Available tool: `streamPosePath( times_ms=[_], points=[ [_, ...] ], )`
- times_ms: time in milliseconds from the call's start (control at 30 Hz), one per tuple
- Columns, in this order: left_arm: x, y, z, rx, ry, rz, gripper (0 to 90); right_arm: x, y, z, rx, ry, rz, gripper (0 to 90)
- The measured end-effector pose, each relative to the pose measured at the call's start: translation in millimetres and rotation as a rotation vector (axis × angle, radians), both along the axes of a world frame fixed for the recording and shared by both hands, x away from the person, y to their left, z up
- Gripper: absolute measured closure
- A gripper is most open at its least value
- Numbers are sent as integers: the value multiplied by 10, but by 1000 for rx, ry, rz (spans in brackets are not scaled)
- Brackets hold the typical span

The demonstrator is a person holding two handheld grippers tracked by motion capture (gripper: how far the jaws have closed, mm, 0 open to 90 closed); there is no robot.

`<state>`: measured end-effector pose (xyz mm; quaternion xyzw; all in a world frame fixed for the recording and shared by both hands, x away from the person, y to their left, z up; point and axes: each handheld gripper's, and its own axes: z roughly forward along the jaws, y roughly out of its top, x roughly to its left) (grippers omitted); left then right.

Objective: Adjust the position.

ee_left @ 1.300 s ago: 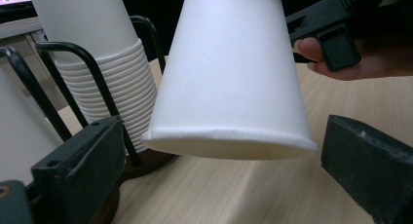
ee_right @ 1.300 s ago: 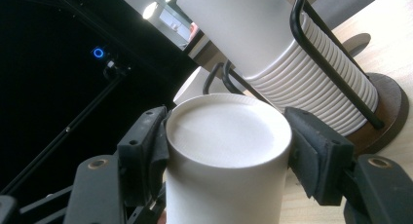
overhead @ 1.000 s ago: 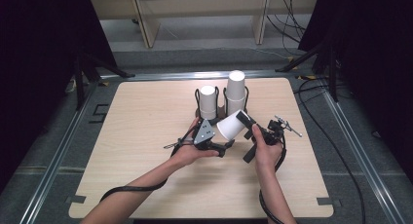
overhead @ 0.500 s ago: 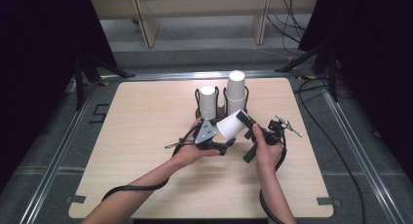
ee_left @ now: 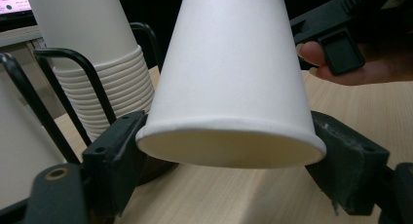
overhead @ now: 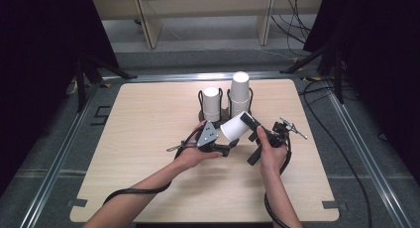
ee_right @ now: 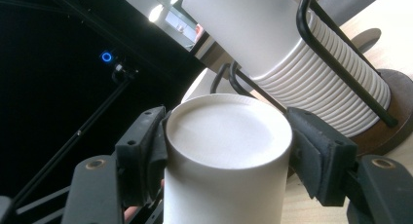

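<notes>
Lying tilted just above the counter [overhead: 148, 139] near its centre, a single white paper cup [overhead: 234, 128] is held between the two grippers. In the high view its long axis runs from about 8 o'clock to 2 o'clock, the wide mouth toward the left gripper [overhead: 229, 149] and the closed base toward the right gripper [overhead: 251, 123].

The left gripper view brings out what the high view cannot: the cup's rolled rim [ee_left: 229, 136] sits between the two black jaws, each pressed against its side, so this gripper is clamped on the mouth end. A fingertip [ee_left: 308, 52] of the other hand shows at 2 o'clock beside the cup's wall.

The right gripper view looks onto the flat base of the cup [ee_right: 229, 129]. The left jaw touches the wall; the right jaw stands very close to it, and I cannot tell whether that one makes contact, so the grip here is uncertain.

Behind the held cup, at 12 o'clock from it, stand two black wire holders on a dark round base [overhead: 201, 114]. The left holder [overhead: 200, 100] carries a shorter stack of cups [overhead: 212, 101], upside down; the right holder [overhead: 250, 96] carries a taller stack [overhead: 239, 91]. The gripper views show the nested rims [ee_right: 336, 73] of the stacked cups packed closely inside the wire loops.
</notes>
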<state>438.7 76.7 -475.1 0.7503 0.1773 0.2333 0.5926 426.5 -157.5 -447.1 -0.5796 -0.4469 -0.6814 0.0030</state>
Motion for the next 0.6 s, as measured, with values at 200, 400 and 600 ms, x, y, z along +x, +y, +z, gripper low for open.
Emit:
streamPosePath(
  times_ms=[200, 400, 600],
  points=[
    [4, 47, 32, -7, 7, -7, 234, 4, 16, 2, 3, -7, 2, 318],
    [1, 81, 69, -29, 8, -8, 263, 0, 39, 29, 11, -5, 9, 293],
    [-4, 107, 88, -28, 19, -9, 278, 28, 27, 17, -15, -43, 0, 276]
  ],
)
